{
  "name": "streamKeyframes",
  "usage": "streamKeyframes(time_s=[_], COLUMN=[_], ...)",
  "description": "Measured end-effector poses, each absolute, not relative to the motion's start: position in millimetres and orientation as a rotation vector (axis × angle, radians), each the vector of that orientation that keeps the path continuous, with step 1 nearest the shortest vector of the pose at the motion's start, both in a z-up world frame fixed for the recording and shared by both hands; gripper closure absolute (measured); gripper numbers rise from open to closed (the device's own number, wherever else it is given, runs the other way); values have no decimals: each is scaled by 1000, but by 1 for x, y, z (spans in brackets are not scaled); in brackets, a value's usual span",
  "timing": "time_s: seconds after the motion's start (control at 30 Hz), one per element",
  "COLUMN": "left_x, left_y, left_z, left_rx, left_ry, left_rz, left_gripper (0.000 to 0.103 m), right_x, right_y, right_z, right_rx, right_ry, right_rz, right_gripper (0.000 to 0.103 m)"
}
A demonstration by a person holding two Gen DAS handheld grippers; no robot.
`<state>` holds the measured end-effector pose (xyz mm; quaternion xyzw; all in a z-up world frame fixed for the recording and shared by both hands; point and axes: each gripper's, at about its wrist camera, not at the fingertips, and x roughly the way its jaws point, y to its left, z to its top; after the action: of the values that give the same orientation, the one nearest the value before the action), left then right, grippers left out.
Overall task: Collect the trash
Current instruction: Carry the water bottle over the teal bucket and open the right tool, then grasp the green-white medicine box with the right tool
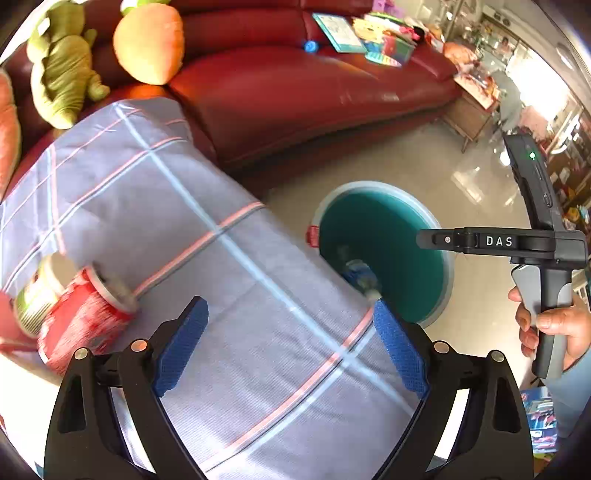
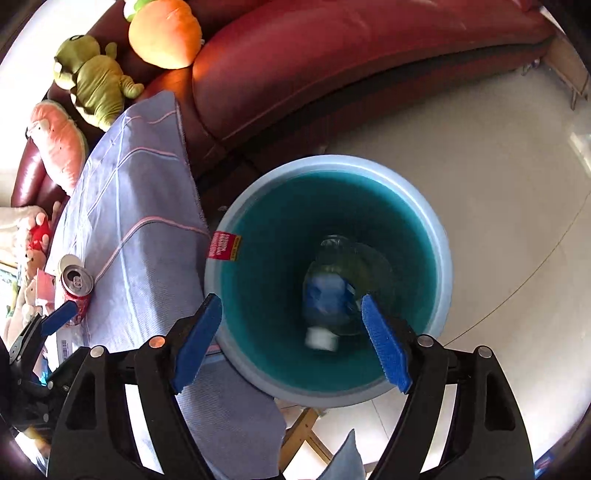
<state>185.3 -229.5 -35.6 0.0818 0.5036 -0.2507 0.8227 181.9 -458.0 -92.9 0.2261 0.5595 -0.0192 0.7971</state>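
A red soda can (image 1: 85,314) lies on the blue-grey checked tablecloth (image 1: 207,236), next to a green-labelled tin (image 1: 37,295). My left gripper (image 1: 291,332) is open and empty over the cloth, to the right of the can. The red can also shows in the right wrist view (image 2: 75,286), standing near the left gripper's blue finger (image 2: 59,315). My right gripper (image 2: 291,332) is open and empty above the teal bin (image 2: 328,173). A clear plastic bottle (image 2: 328,291) with a blue label lies blurred inside the bin. The bin shows in the left wrist view (image 1: 384,236) too.
A red leather sofa (image 1: 314,81) runs behind the table with a carrot plush (image 1: 147,44), a green plush (image 1: 62,70) and books (image 1: 340,31). Shiny tiled floor (image 2: 480,166) surrounds the bin. A wooden table leg (image 2: 306,428) shows below the cloth.
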Motion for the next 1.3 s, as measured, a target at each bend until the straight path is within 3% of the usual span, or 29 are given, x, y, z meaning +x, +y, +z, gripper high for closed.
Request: streamKeyframes(time_s=[0.77,1.3], left_x=[131,139], left_y=[-6,142], left_z=[11,-4], left_rx=[44,-25], left_ry=[955,973], left_rz=[-314,-190], left_gripper=[5,4], right_x=[193,227], right_y=[-230,-15], right_z=[-7,-22], right_rx=[59,-387], right_ry=[1193,1288], right_rz=[312,684], right_gripper=[19,18])
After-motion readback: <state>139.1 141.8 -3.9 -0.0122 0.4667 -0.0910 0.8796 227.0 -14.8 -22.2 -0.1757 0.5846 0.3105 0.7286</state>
